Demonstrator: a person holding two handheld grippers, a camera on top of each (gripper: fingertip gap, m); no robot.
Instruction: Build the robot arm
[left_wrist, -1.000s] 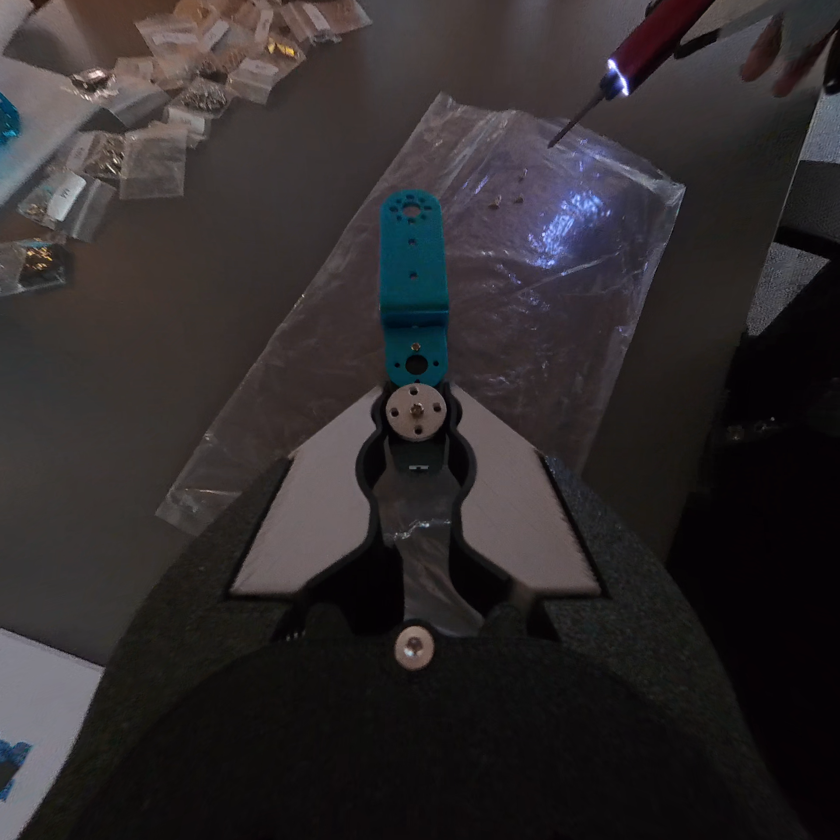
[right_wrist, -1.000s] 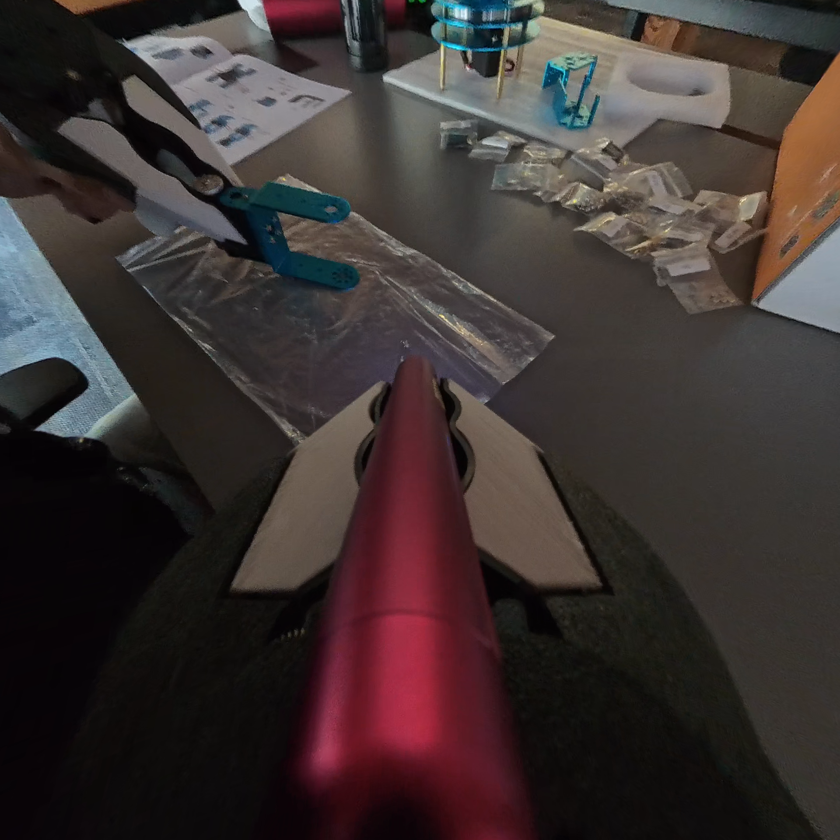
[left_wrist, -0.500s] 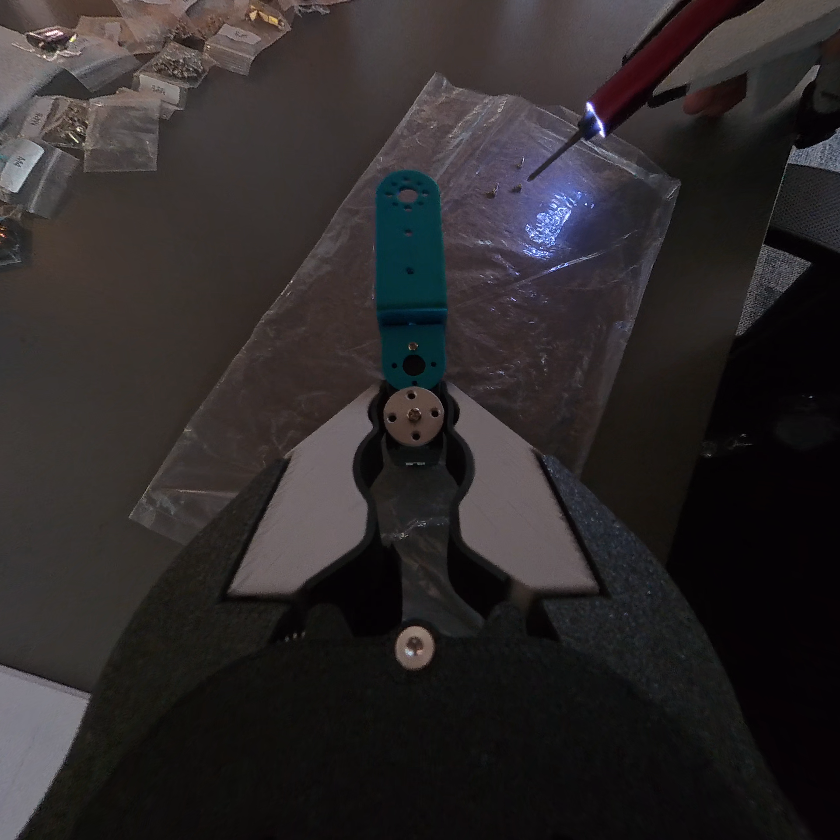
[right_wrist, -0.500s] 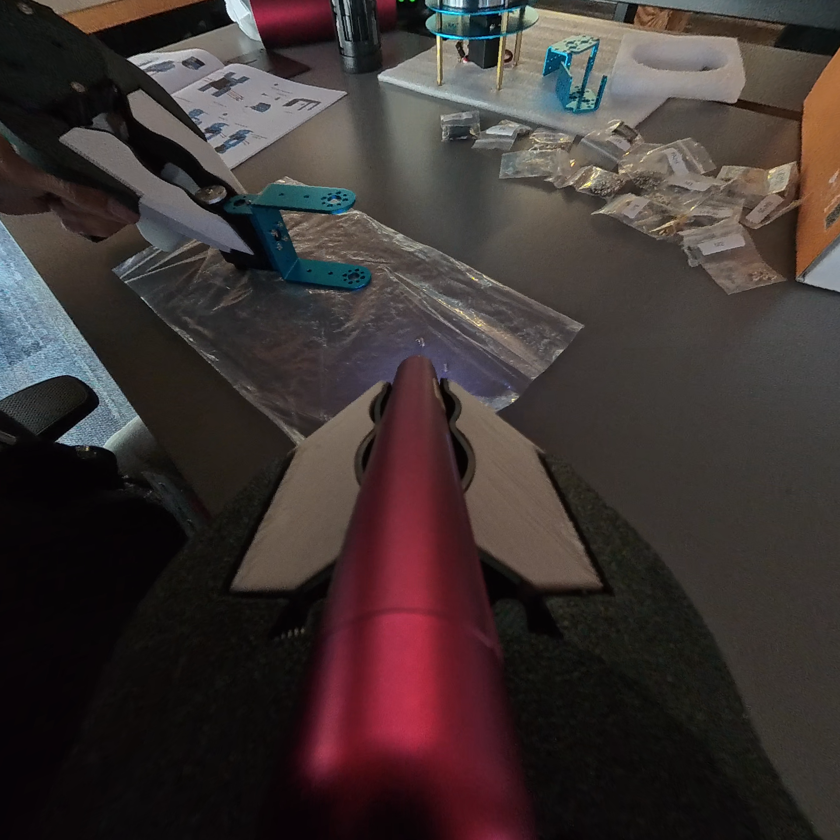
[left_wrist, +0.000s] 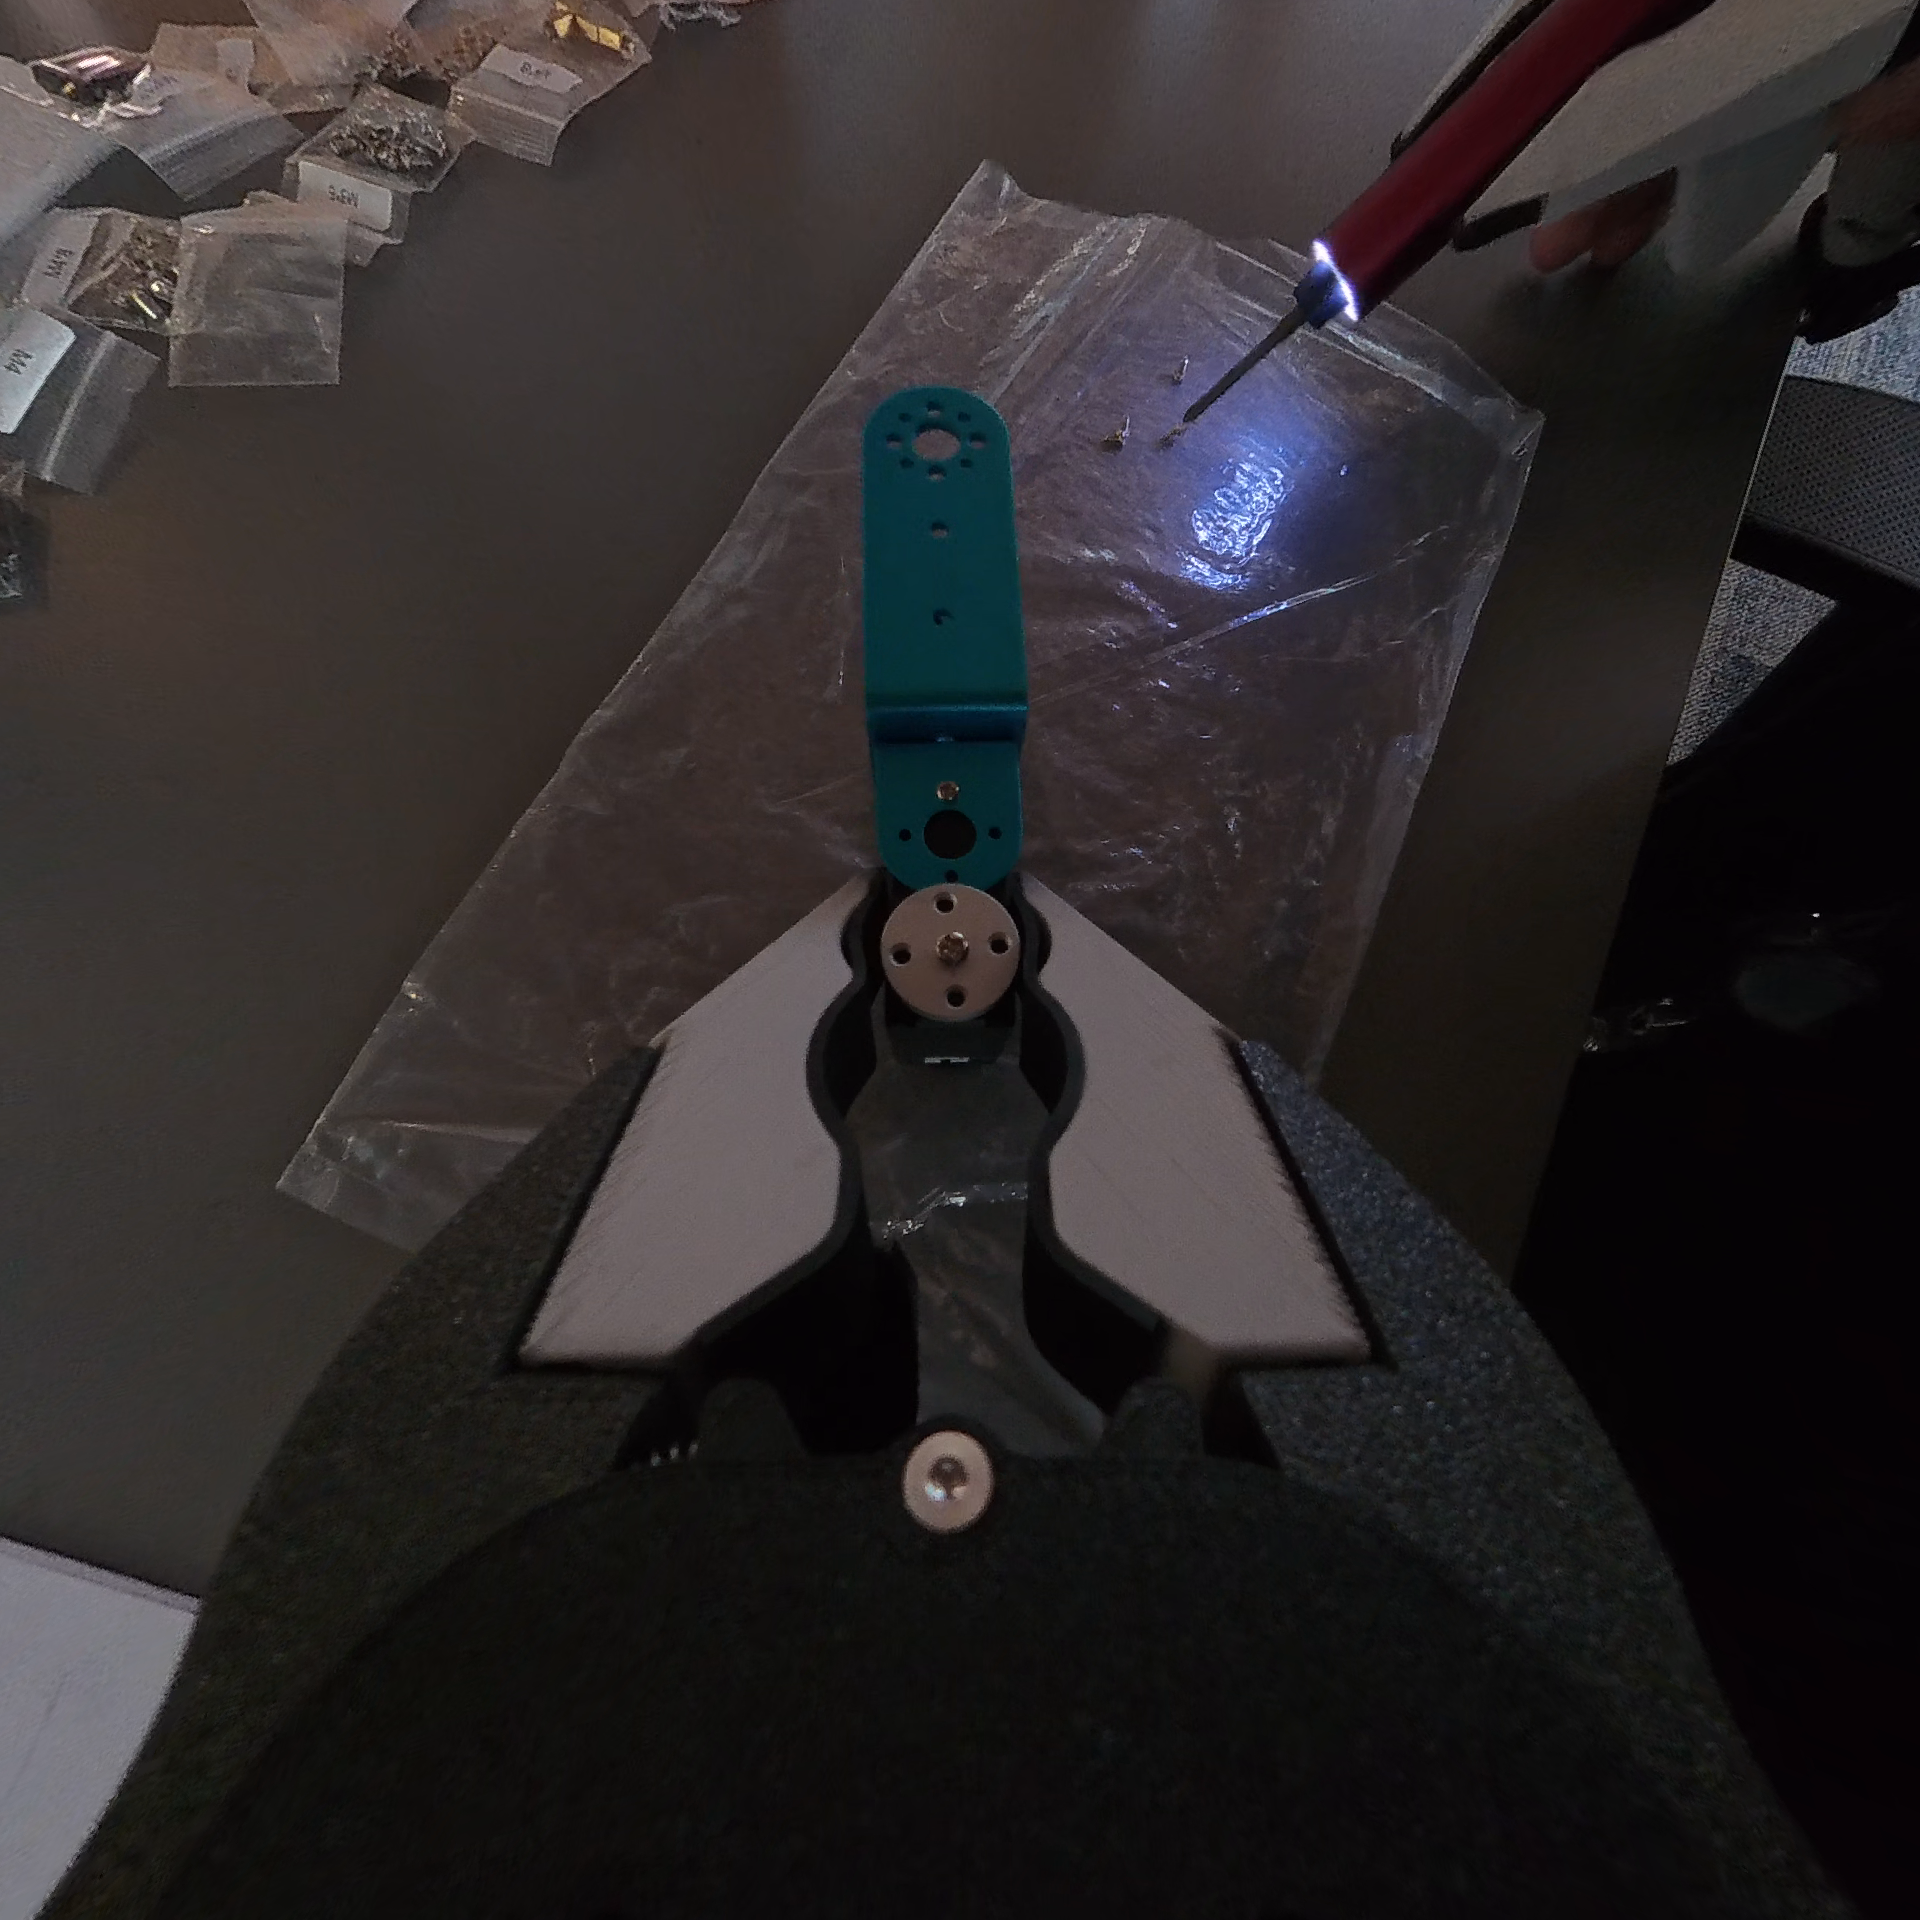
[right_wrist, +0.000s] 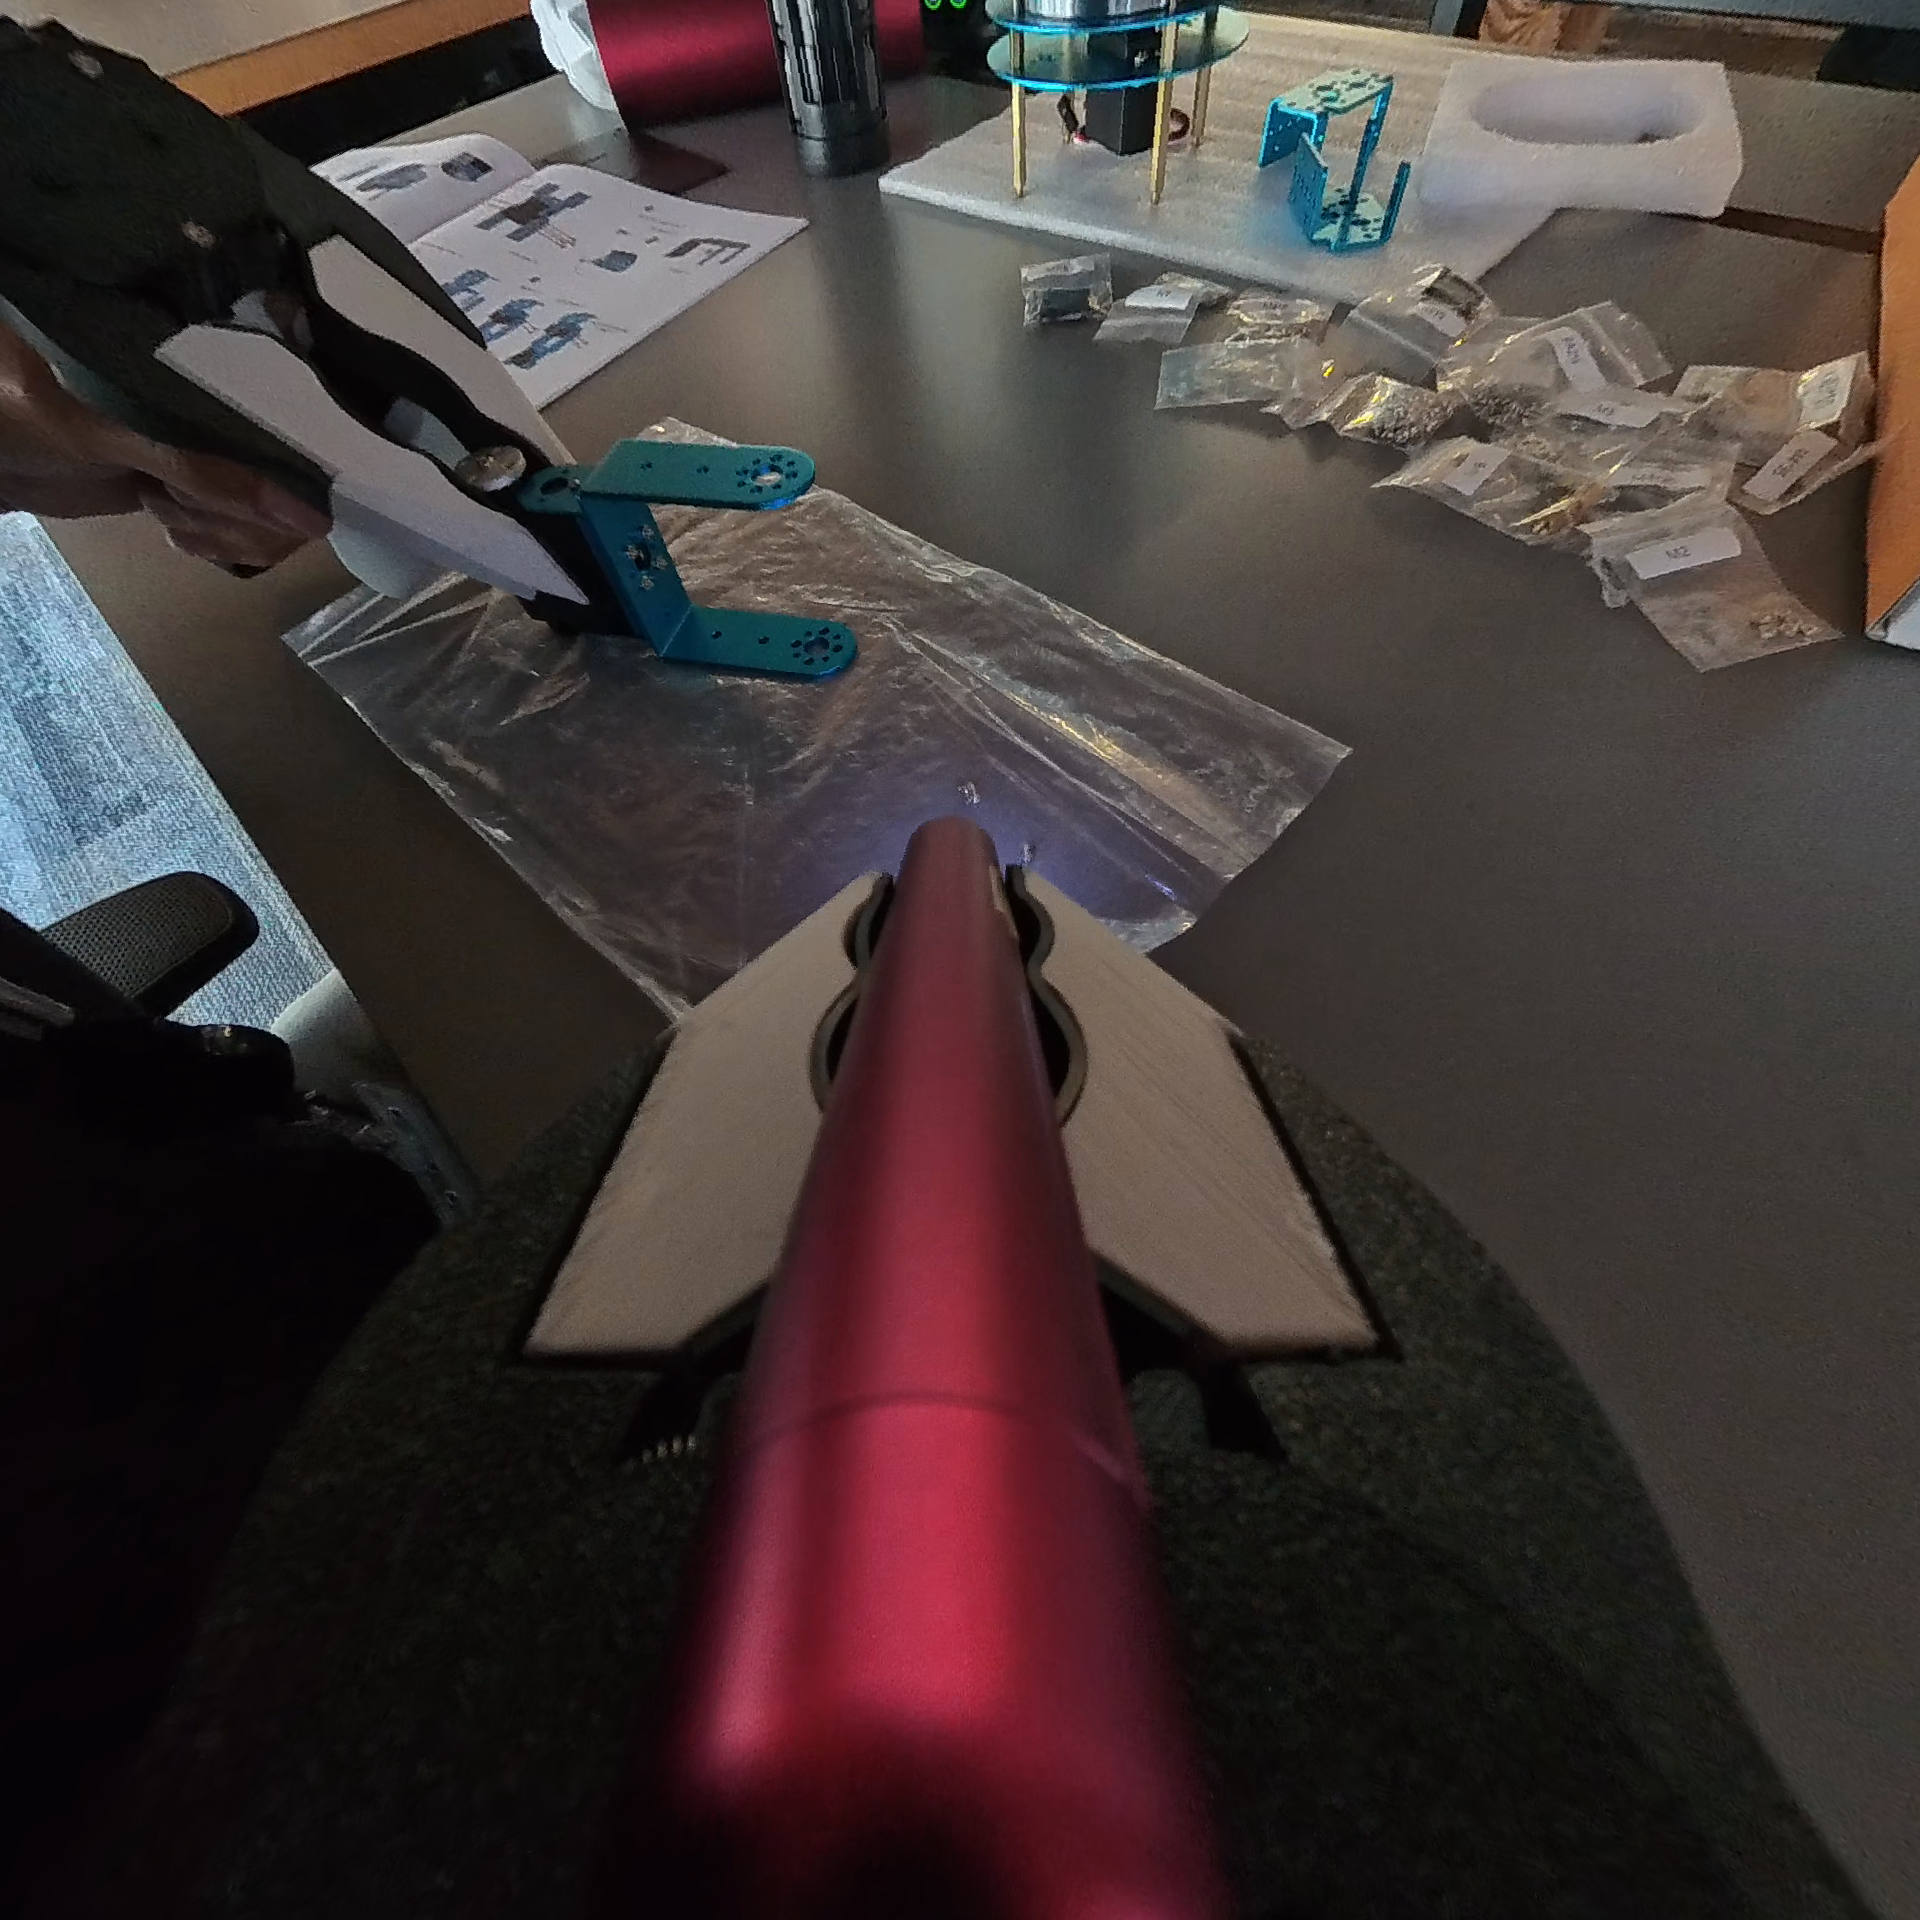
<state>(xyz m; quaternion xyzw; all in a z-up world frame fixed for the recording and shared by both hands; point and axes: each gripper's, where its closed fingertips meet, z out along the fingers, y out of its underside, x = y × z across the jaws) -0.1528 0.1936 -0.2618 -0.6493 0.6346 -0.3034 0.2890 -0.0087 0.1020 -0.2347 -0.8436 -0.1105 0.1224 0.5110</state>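
Down toward the loose screws (left_wrist: 1117, 434) is where the lit tip of the red screwdriver (left_wrist: 1455, 166) has come in the last second, and its patch of light has slid nearer across the plastic sheet (left_wrist: 1247, 779); the tip now sits just beside the nearest of the three screws, though I cannot tell if it touches.

My right gripper (right_wrist: 948, 904) has its fingers clenched around the screwdriver's barrel, which runs straight out ahead of me and hides its own tip in the right wrist view.

My left gripper (left_wrist: 951, 909) has its fingers closed on a small black motor block with a silver disc (left_wrist: 949, 948) on top. A teal U-shaped bracket (left_wrist: 940, 582) reaches away from it, lower arm resting on the plastic at the sheet's left end. One brass-coloured screw shows in the bracket's near arm beside the large hole. The other small holes around it look empty, as do the four in the disc. The bracket is flat metal, matte, with a ring of holes at each rounded end.

Far right on the grey tabletop (right_wrist: 1455, 935) lie many small clear bags (right_wrist: 1558, 416) of hardware, and an orange box (right_wrist: 1896, 416) stands at the right edge. Farther off are an open booklet (right_wrist: 582, 239) and a white foam pad (right_wrist: 1226, 208) carrying another blue bracket.
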